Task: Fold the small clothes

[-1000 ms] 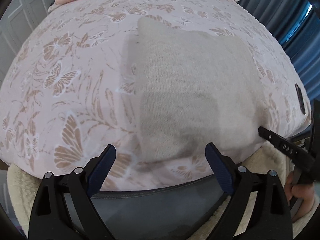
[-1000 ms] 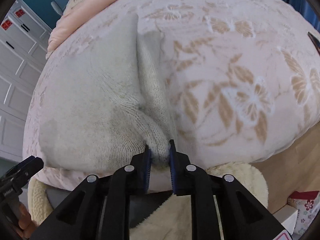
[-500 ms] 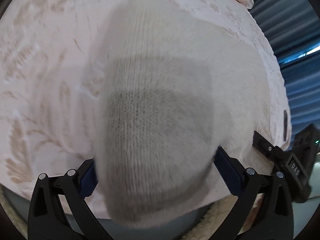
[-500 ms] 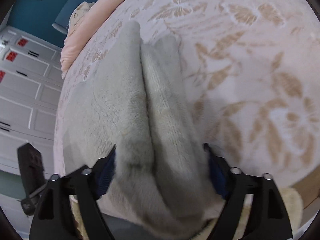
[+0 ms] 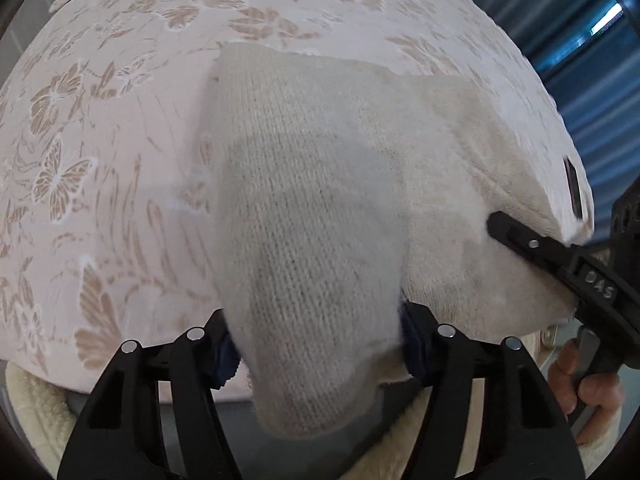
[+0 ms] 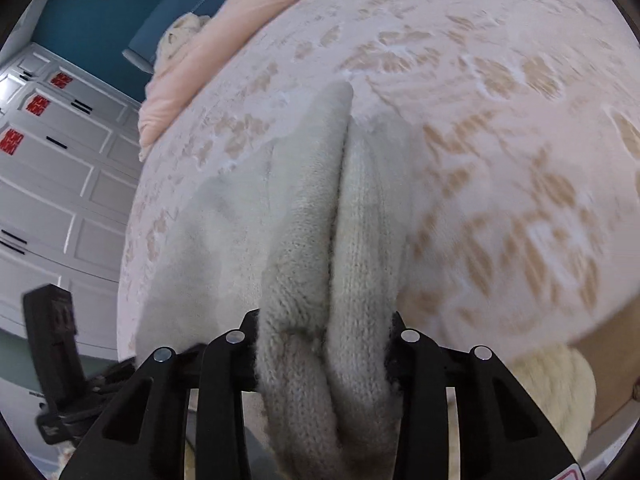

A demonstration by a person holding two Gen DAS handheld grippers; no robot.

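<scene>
A cream knit garment [image 5: 320, 184] lies folded on a pink bedspread [image 5: 100, 160] with tan butterflies. My left gripper [image 5: 318, 348] has the garment's near end between its blue pads; the jaws are closing and the knit fills the gap from pad to pad. In the right wrist view the garment [image 6: 312, 208] shows two long ridges side by side. My right gripper [image 6: 325, 344] is closing on both ridges, bunching them between its pads. One black finger of the right gripper [image 5: 520, 236] rests on the garment's right corner, with a hand [image 5: 588, 380] on its handle.
A pink pillow [image 6: 224, 36] lies along the bed's far edge. White panelled cupboards [image 6: 52, 200] stand to the left. A small dark object [image 5: 573, 190] sits at the bed's right edge. Cream fleece [image 6: 556, 384] hangs below the near edge. The left gripper's black body [image 6: 52, 340] shows low left.
Both grippers opened wide, pushed in over the garment's near end, and have narrowed onto it. The right one had first let go of a small pinch of knit.
</scene>
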